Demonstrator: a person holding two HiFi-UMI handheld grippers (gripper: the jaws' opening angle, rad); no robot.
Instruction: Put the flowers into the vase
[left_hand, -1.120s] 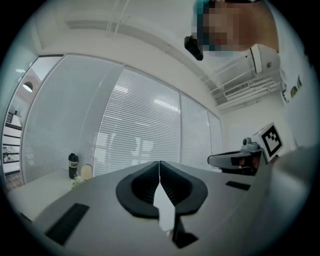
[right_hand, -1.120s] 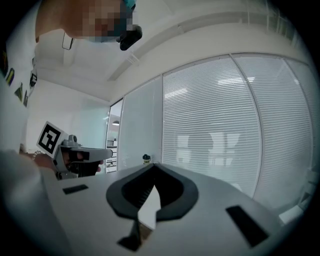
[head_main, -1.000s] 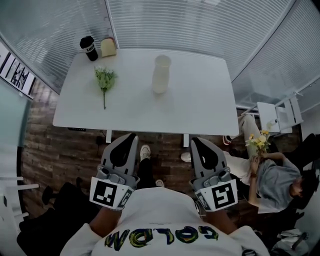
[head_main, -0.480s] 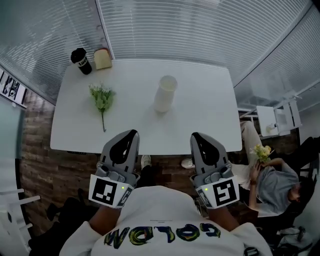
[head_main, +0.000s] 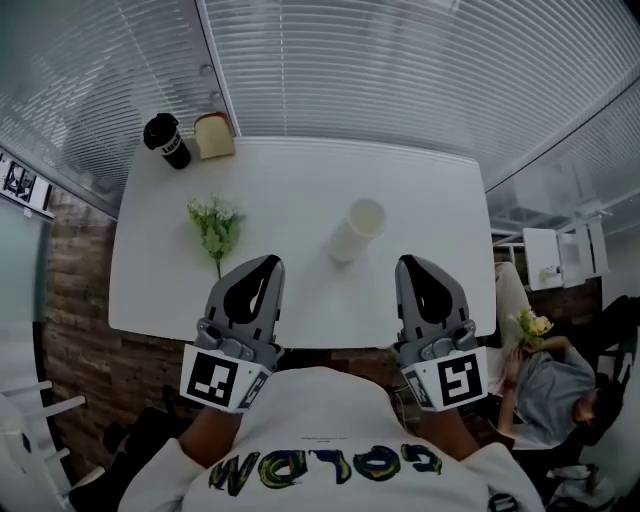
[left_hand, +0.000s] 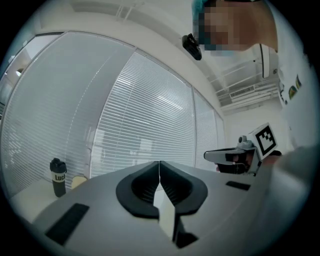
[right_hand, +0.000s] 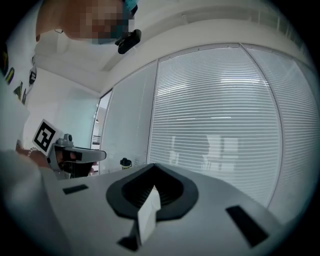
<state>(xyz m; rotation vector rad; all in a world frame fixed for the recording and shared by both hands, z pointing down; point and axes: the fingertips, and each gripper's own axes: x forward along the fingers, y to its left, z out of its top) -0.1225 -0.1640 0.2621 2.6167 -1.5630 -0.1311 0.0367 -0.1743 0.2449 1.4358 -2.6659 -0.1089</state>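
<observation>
A bunch of green flowers with small white blooms (head_main: 216, 227) lies on the left half of the white table (head_main: 290, 180). A cream vase (head_main: 358, 230) stands upright right of the table's middle. My left gripper (head_main: 262, 262) is held level over the table's near edge, just right of the flower stem, and is shut with nothing in it. At the same height, below and right of the vase, my right gripper (head_main: 416, 264) is also shut and empty. In the left gripper view the jaws meet in a thin line (left_hand: 159, 170); the right gripper (left_hand: 235, 156) shows beside them.
A black tumbler (head_main: 167, 141) and a slice of bread (head_main: 214, 135) stand at the table's far left corner. White blinds (head_main: 400, 70) line the walls behind. A seated person holding yellow flowers (head_main: 533, 324) is at the right, off the table. A brick-pattern floor (head_main: 80, 350) lies left.
Both grippers have moved forward from over the floor to above the table's near edge. The table, the flowers and the vase now sit closer and lower in the head view.
</observation>
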